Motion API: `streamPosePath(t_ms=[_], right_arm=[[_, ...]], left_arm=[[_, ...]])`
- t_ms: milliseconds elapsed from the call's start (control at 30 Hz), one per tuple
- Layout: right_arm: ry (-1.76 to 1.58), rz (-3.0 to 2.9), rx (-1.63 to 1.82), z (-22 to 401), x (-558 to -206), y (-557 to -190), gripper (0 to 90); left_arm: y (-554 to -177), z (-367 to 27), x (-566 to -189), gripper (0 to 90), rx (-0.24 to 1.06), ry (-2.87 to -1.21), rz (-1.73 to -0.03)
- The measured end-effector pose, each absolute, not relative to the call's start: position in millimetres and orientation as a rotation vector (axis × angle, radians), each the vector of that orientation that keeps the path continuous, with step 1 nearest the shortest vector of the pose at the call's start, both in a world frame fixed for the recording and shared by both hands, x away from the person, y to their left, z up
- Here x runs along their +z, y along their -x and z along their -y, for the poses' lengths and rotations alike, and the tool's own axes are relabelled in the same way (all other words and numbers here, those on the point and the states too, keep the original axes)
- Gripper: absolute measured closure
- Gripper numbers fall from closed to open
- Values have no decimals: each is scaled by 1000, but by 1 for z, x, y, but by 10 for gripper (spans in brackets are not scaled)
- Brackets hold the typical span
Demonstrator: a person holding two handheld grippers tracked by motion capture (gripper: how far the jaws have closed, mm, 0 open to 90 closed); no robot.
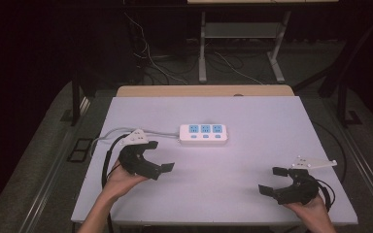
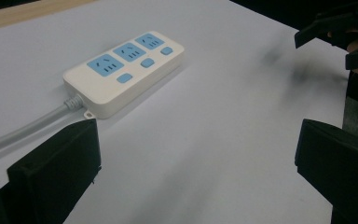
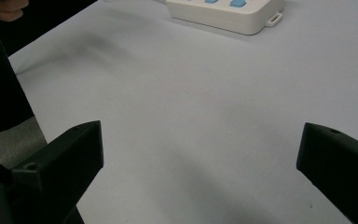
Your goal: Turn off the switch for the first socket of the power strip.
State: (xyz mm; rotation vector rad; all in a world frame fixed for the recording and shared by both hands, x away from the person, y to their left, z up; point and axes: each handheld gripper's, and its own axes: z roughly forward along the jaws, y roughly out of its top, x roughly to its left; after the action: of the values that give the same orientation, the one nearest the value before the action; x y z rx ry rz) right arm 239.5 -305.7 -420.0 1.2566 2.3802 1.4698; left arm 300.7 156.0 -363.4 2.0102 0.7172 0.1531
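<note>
Left gripper (image 1: 161,156): held low at the table's left, jaws spread wide with nothing between them, just short of the power strip.
Power strip (image 1: 203,133): white, three blue sockets with a button under each, flat on the table (image 1: 252,160) mid-left, grey cord (image 1: 111,133) running left.
Right gripper (image 1: 273,180): near the right front edge, jaws parted and empty, well apart from the strip.
Advice: probably bring the nearer left gripper in squarely, staying clear of the cord.
</note>
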Motion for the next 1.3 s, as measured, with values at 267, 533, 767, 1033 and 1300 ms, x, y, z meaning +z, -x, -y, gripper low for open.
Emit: streamPosePath(t_ms=[267, 533, 767, 1033, 1300], right_arm=[[-1254, -2384, 1468, 306, -420, -239, 2], [-1255, -2384, 1466, 306, -420, -239, 2], [-1253, -2387, 1465, 305, -421, -239, 2], [-1255, -2388, 1464, 306, -421, -239, 2], [-1254, -2399, 1455, 304, -422, -240, 2]], left_arm=[[-311, -151, -354, 0, 156, -2051, -694], [-322, -142, -350, 0, 145, -2089, -676], [-335, -134, -346, 0, 138, -2130, -658], [-346, -125, -340, 0, 131, -2167, -636], [-359, -115, -333, 0, 131, -2204, -605]])
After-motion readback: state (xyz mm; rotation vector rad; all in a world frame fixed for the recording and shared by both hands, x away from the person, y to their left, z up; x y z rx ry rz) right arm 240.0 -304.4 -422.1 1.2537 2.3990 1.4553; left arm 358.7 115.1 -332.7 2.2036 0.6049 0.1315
